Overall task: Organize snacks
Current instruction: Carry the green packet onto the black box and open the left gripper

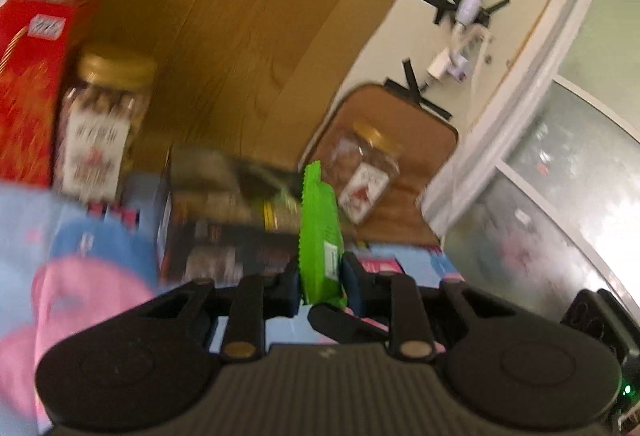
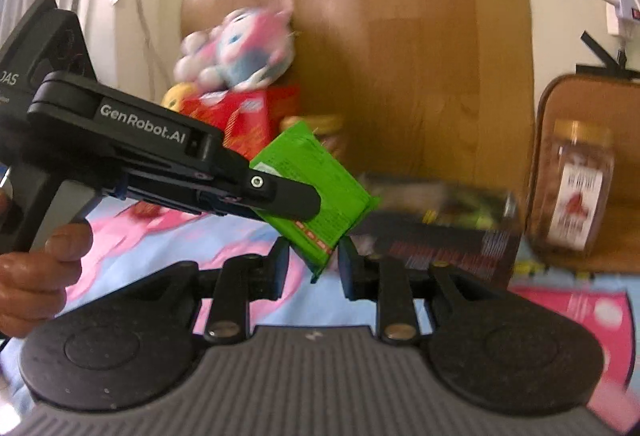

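Observation:
A bright green snack packet (image 1: 320, 220) stands edge-on between the fingers of my left gripper (image 1: 320, 276), which is shut on its lower end and holds it above the blue and pink cloth (image 1: 24, 220). In the right wrist view the left gripper (image 2: 316, 203) reaches in from the left, held by a hand (image 2: 36, 276), and clamps the green packet (image 2: 316, 171) flat and tilted. The packet's lower corner hangs between the fingers of my right gripper (image 2: 314, 260). A gap shows on the left side, so those pads do not press on it.
A dark snack box (image 2: 440, 228) lies on the cloth behind the packet. A gold-lidded jar (image 2: 576, 187) stands at the right. A red box (image 2: 236, 119), another jar (image 1: 104, 123) and a plush toy (image 2: 240, 47) sit at the left against a wooden board (image 2: 400, 35).

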`<state>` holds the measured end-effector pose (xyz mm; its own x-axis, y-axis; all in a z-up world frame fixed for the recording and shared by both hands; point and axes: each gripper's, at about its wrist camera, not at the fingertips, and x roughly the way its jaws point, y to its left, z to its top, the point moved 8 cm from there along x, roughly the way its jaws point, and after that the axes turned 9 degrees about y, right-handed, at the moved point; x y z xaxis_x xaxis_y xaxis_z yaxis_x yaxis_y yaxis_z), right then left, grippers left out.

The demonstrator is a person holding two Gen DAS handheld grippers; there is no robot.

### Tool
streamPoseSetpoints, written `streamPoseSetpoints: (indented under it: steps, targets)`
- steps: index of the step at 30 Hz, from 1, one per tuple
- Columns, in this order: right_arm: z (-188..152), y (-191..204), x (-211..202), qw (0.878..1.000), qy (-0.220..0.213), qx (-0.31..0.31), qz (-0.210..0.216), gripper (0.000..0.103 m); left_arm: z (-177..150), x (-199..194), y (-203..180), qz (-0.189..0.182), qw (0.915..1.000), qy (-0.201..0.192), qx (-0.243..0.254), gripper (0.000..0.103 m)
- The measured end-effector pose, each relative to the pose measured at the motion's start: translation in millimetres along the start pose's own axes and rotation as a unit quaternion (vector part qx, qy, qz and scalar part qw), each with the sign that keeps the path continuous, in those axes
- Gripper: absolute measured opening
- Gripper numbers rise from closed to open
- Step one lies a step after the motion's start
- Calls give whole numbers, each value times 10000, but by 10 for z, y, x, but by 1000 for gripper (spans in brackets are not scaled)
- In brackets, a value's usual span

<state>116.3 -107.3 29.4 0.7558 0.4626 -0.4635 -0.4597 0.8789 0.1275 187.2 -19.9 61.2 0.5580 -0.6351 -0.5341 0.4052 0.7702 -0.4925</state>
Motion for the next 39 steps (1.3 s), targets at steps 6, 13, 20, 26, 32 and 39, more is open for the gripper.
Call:
streamPoseSetpoints:
  steps: [6, 13, 20, 26, 32, 39]
  targets:
    - [302, -415, 545, 9993, 121, 105, -339, 32, 393, 522, 305, 510, 9986, 13, -105, 31]
    - [78, -608, 497, 9965, 115, 674, -487, 32, 349, 517, 417, 1615, 9864, -187, 227, 44]
    - [-169, -475, 105, 9921, 2, 1214, -307, 33, 390, 599, 272, 2069, 9759, 165, 678, 51]
    - [-238, -309, -140, 9920, -36, 1210, -346, 33, 551, 772, 318, 2304, 9709, 501, 428, 53]
    - [-257, -313, -368, 9922, -141, 1161, -435, 34, 861, 867, 148, 1895, 9807, 404, 245, 58]
    - [-293, -338, -419, 9876, -219, 1536, -255, 35, 674, 438, 142, 1773, 9838, 230, 132, 58]
